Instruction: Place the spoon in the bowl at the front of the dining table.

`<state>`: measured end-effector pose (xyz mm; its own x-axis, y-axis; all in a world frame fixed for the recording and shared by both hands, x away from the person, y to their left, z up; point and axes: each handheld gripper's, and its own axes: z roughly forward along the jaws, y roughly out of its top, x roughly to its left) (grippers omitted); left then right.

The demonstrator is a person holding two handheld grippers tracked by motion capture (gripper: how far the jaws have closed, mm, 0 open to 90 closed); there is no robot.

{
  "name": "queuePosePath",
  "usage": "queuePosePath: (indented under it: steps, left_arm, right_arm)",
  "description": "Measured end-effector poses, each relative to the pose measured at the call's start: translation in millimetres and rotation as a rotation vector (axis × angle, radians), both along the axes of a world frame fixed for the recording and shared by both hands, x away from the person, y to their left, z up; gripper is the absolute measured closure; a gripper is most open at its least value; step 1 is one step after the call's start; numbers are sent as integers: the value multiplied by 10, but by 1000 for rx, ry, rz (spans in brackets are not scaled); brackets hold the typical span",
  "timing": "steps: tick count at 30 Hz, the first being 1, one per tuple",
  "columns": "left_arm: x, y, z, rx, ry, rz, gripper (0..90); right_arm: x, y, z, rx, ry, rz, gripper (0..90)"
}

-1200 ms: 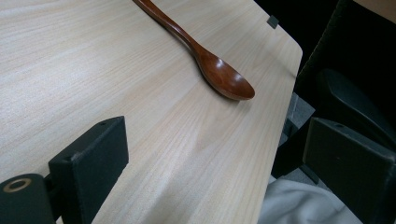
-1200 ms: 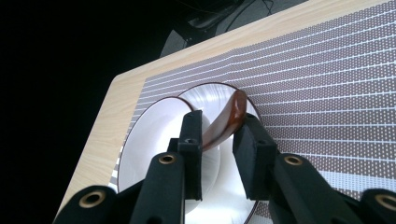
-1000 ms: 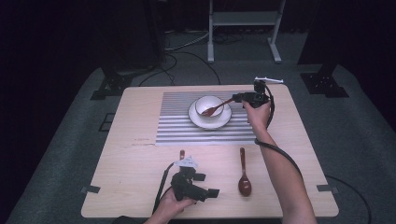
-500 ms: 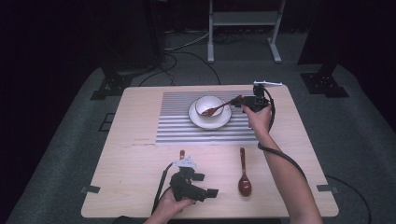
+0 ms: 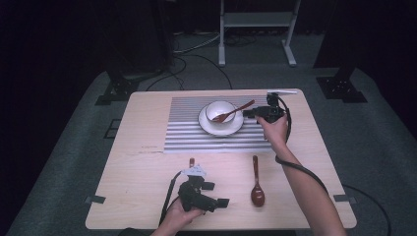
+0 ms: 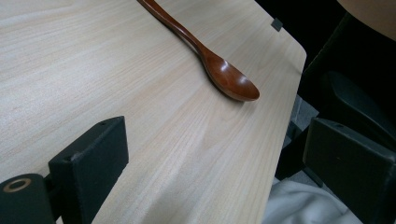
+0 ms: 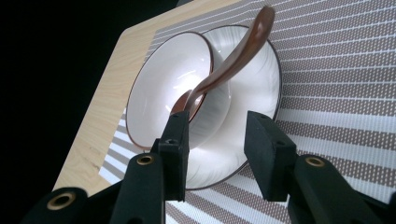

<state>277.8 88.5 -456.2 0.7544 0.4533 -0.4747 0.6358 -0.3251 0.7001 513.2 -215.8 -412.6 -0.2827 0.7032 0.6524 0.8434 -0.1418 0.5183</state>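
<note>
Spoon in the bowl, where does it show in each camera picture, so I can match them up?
High view: the spoon leans in the white bowl, upper middle, handle pointing up and right.
Right gripper view: the spoon rises from the bowl toward the top centre.
Left gripper view: a second spoon lies flat on bare wood, upper middle.
Shared landmark: the pale wooden table.

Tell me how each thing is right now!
Spoon in bowl: let go, leaning on the rim.
Bowl: upright on its plate.
Second spoon: lying flat on the table.
Right tongs: just been opening, empty.
Left tongs: open, empty.
</note>
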Motion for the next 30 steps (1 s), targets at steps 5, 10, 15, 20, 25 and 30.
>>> queuePosePath:
  steps: [5,10,15,20,25,30]
  left_arm:
    - [4,2,-3,0,-1,1,56]
    - [8,5,-5,0,-3,3,56]
    - [5,4,-5,2,0,2,56]
    - [10,5,-10,1,1,5,56]
    - [14,14,-9,4,2,5,56]
    - [19,16,-16,1,4,10,56]
  right_arm:
    - [-62,-28,-2,-14,-1,26,573]
    - [-127,-64,-3,-12,4,43,547]
    - [-199,-94,-13,-9,9,68,506]
    - [-265,-125,-35,-2,13,92,490]
    - [-334,-143,-66,-9,20,109,486]
    - [-399,-168,-81,4,19,123,467]
